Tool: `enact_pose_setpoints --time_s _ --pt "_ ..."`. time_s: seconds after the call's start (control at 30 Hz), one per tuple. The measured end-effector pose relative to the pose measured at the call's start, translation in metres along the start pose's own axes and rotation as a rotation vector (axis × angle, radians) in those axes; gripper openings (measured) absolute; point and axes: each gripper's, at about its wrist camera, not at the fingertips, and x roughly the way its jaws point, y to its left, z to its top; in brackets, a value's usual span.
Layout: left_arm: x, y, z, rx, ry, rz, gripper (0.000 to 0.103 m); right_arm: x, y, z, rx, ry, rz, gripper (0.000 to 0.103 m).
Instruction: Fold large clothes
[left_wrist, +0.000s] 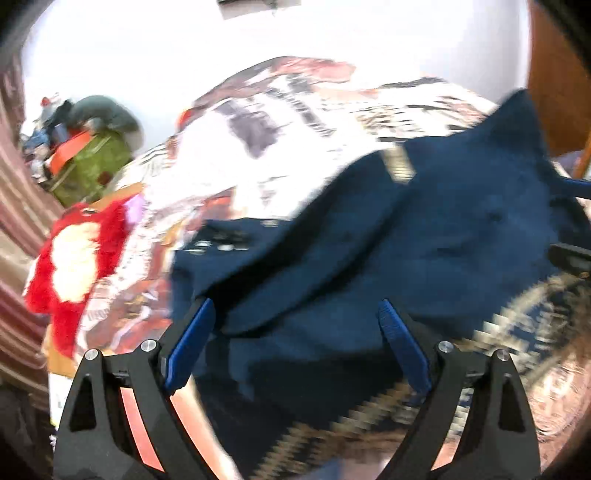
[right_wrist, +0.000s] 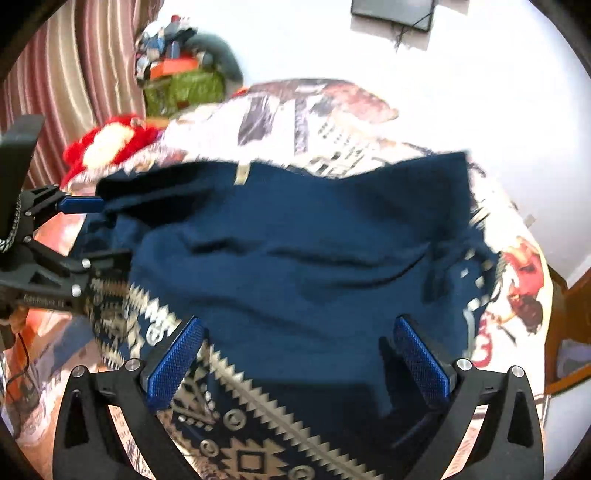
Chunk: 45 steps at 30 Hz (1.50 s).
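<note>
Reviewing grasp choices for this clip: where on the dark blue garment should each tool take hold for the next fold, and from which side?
Probably the near patterned hem of the dark blue garment, coming from above on the near side. That edge lies closest, just in front of the open right tool and left tool, while the far edge rests on the printed bedsheet.
</note>
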Motion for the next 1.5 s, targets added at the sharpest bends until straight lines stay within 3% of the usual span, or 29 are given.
enact_pose_setpoints --time_s 0.07,0.2,0.37,0.43,0.53,0.83,1.0,1.1,1.2,1.33,1.5 --pt "0.015 0.016 0.008 -0.03 0.04 0.04 0.09 0.005 -0.007 0.003 0.012 0.013 -0.016 0.103" --pt "0.037 0.044 0.02 -0.04 0.069 0.228 0.087 0.029 -0.029 -0.006 0.06 0.103 -0.053 0.103" --pt "0.032 0.091 0.03 -0.248 0.048 0.241 0.087 0.018 -0.044 -0.011 0.071 0.089 -0.03 0.103" --pt "0.019 0.108 0.027 -0.344 0.02 0.187 0.087 0.012 -0.042 -0.012 0.036 0.083 -0.093 0.103" --pt "-0.001 0.116 0.02 -0.409 -0.016 0.127 0.087 -0.001 -0.043 -0.016 0.008 0.074 -0.153 0.103" --pt "-0.073 0.092 -0.021 -0.255 -0.091 0.091 0.087 -0.047 -0.039 -0.011 0.025 0.01 -0.156 0.103" --pt "-0.097 0.085 -0.049 -0.273 -0.102 0.023 0.087 -0.071 -0.017 0.003 0.003 -0.048 -0.142 0.103" --pt "-0.099 0.085 -0.069 -0.343 -0.08 -0.051 0.087 -0.086 -0.002 0.01 -0.023 -0.087 -0.131 0.103" --pt "-0.086 0.083 -0.089 -0.434 -0.007 -0.082 0.087 -0.093 0.011 0.012 -0.045 -0.108 -0.116 0.103" --pt "-0.049 0.073 -0.115 -0.542 0.116 -0.214 0.087 -0.087 0.032 0.011 -0.087 -0.107 -0.088 0.103" --pt "-0.019 0.056 -0.137 -0.669 0.185 -0.402 0.087 -0.051 0.051 0.005 -0.146 -0.036 -0.079 0.103"
